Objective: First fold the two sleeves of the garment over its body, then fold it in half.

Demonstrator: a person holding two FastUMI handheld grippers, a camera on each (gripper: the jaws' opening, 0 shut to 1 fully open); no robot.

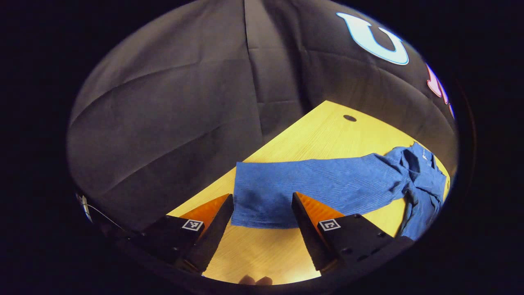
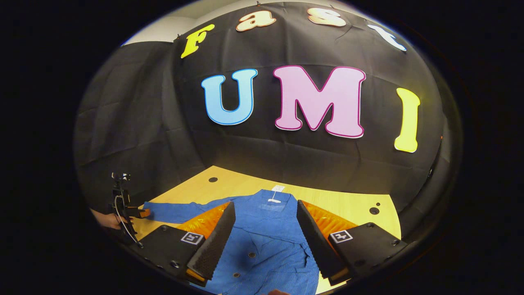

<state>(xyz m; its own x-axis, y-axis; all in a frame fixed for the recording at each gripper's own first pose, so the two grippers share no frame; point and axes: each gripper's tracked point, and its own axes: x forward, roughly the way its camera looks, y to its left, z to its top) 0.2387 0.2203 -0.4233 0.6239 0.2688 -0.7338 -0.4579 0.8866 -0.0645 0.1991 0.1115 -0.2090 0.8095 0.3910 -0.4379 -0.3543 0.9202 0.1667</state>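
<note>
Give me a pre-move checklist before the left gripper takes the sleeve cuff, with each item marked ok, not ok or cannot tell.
1. Left gripper open: ok, its fingers stand wide apart in the left gripper view.
2. Sleeve cuff between those fingers: ok for side-to-side lineup; height above the cloth, cannot tell.
3. Sleeve laid out flat on the table: ok, it runs straight out from the shirt body.
4. Right gripper open and free of the cloth: open ok; whether it touches the blue shirt beneath, cannot tell.
5. Shirt body flat with collar at the far side: ok in the right gripper view.
6. Other sleeve laid out: cannot tell.
</note>
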